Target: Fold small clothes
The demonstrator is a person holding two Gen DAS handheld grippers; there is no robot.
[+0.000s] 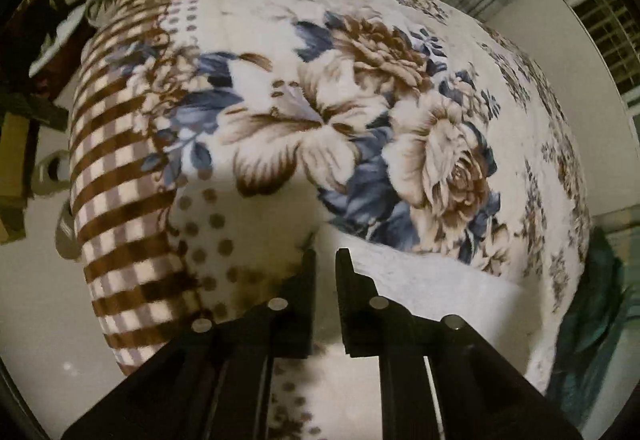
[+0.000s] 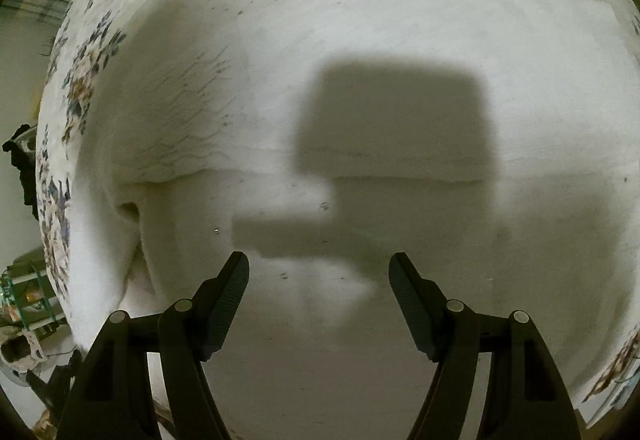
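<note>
While my right hand-held gripper (image 2: 319,272) hovers spread over the white garment (image 2: 360,40) lying on the floral blanket (image 1: 360,80), my left hand-held gripper (image 1: 325,260) looks nearly pressed together; I'd pinch one edge, then fold flat.

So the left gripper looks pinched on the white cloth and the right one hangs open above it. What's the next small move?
Probably lower the right gripper and close on the folded edge just ahead. Its jaws stand wide apart over the white garment, gripping nothing, while the left gripper appears nearly closed at that garment's edge.
</note>
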